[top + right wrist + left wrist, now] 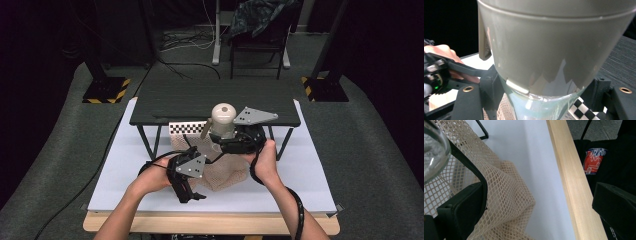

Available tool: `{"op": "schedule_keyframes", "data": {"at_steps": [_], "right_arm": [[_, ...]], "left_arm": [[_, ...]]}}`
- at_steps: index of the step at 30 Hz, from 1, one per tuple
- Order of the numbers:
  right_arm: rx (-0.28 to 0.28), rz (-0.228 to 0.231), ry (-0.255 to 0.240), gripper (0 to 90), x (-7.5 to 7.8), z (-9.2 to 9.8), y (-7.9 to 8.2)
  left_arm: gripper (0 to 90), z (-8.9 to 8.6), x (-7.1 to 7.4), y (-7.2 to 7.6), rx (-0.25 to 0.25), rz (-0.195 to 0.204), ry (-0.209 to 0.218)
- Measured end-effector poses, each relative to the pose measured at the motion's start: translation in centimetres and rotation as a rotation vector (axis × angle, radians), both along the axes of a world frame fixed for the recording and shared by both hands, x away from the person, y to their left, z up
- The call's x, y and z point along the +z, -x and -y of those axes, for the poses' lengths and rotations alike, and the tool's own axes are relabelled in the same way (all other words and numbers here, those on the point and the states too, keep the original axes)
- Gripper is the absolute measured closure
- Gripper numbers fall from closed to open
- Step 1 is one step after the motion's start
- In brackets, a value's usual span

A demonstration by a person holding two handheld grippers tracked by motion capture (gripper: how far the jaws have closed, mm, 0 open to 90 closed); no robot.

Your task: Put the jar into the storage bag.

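Beige-lidded bottle (223,122) clamped between the closed right hand-held gripper (235,140) jaws, above mesh bag (220,167).

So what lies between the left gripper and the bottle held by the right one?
In the high view, beige mesh netting on the white mat spans the stretch from the left gripper to the bottle.

We see a dark room with black walls and a grey carpet floor (365,150). The table (210,222) has a pale wooden edge and a white sheet (305,170) on top. At its far edge stands a low dark shelf (210,100) on thin black legs. Behind it, a black chair (257,35) carries a crumpled cloth (255,15). Two black stands with yellow-striped bases (105,90) are beyond the far corners, and cables (185,40) lie on the floor.
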State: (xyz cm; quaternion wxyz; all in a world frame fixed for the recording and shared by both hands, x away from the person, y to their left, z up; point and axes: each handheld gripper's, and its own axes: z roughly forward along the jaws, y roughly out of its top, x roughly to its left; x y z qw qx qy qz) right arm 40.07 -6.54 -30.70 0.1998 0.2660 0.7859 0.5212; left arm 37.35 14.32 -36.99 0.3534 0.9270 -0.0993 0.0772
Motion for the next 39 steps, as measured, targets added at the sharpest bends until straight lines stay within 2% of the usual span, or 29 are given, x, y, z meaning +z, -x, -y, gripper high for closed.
{"op": "schedule_keyframes", "data": {"at_steps": [9,15,27,32,33,34,35,37,39], "right_arm": [[-0.005,-0.038,0.022,29.2,-1.6,-0.9,-0.8],[-0.018,-0.073,0.050,29.2,-3.5,-1.2,-1.1],[-0.027,-0.110,0.093,29.0,-5.8,-1.7,-0.9],[-0.015,-0.123,0.082,25.4,-6.0,-1.4,-1.1],[-0.015,-0.114,0.089,24.1,-6.0,-1.4,-1.0],[-0.005,-0.107,0.080,20.9,-5.9,-1.4,-0.8],[-0.009,-0.103,0.095,17.0,-5.7,-1.4,-0.7],[0.018,-0.117,0.083,14.3,-5.4,-1.1,-0.6],[0.035,-0.110,0.093,11.7,-5.2,-0.9,-0.4]], "left_arm": [[0.0,-0.2,0.3,0.2,-0.012,-0.004,0.009],[0.0,-0.2,0.5,0.2,-0.016,-0.005,0.013],[0.0,-0.3,0.7,0.3,-0.018,0.002,0.012],[0.0,-0.3,0.7,0.2,-0.017,0.004,0.007],[0.0,-0.3,0.7,0.2,-0.019,0.006,0.005],[0.0,-0.3,0.7,0.2,-0.018,0.006,0.006],[0.0,-0.3,0.7,0.2,-0.016,0.003,0.011],[0.0,-0.3,0.6,0.2,-0.015,-0.001,0.008],[0.0,-0.3,0.5,0.1,-0.013,0.001,0.001]]}}
